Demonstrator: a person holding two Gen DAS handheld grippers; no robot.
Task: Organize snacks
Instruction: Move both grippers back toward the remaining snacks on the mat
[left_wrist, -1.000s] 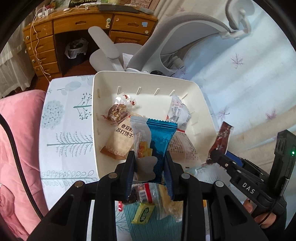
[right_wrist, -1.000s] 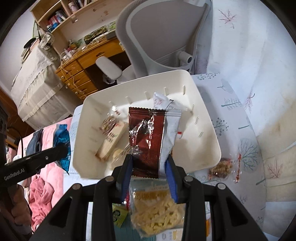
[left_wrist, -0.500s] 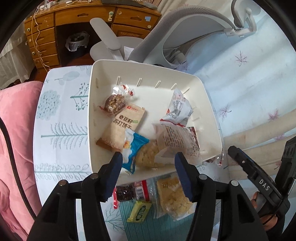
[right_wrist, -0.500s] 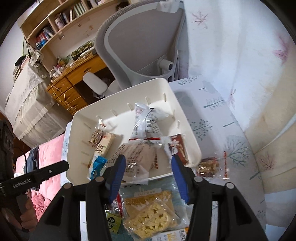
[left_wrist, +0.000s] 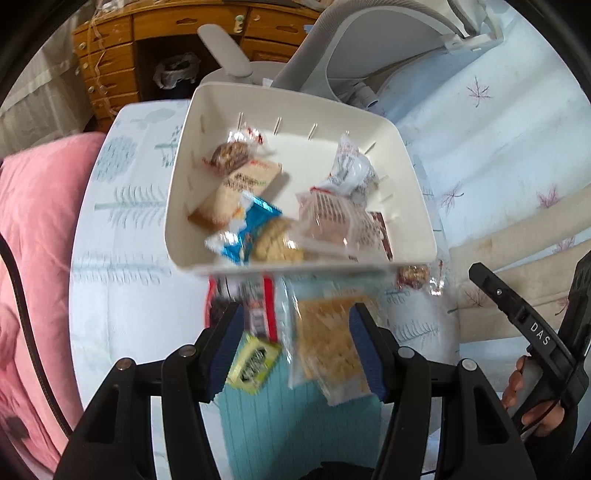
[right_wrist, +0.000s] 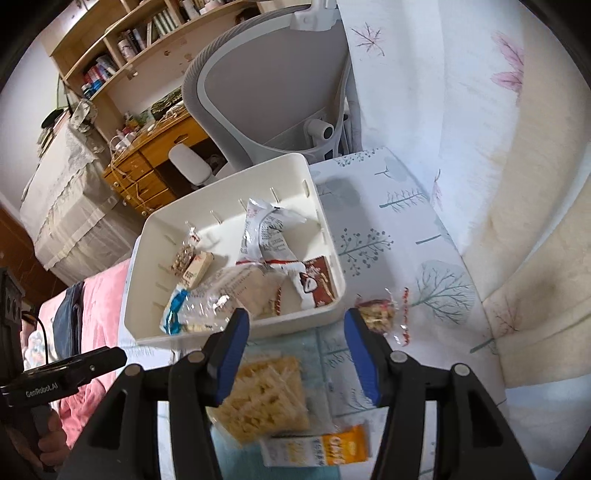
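Just before the white bin (left_wrist: 413, 173), both my left gripper (left_wrist: 297, 345) and right gripper (right_wrist: 295, 350) hover, jaws spread, above the cracker packet (right_wrist: 266, 398).

Left tongs (left_wrist: 295, 334) and right tongs (right_wrist: 293, 338) both stand spread wide with nothing between their blue pads, each gripped by a hand.

Foreground snack packets (left_wrist: 258, 317) — motion-blurred; labels unreadable
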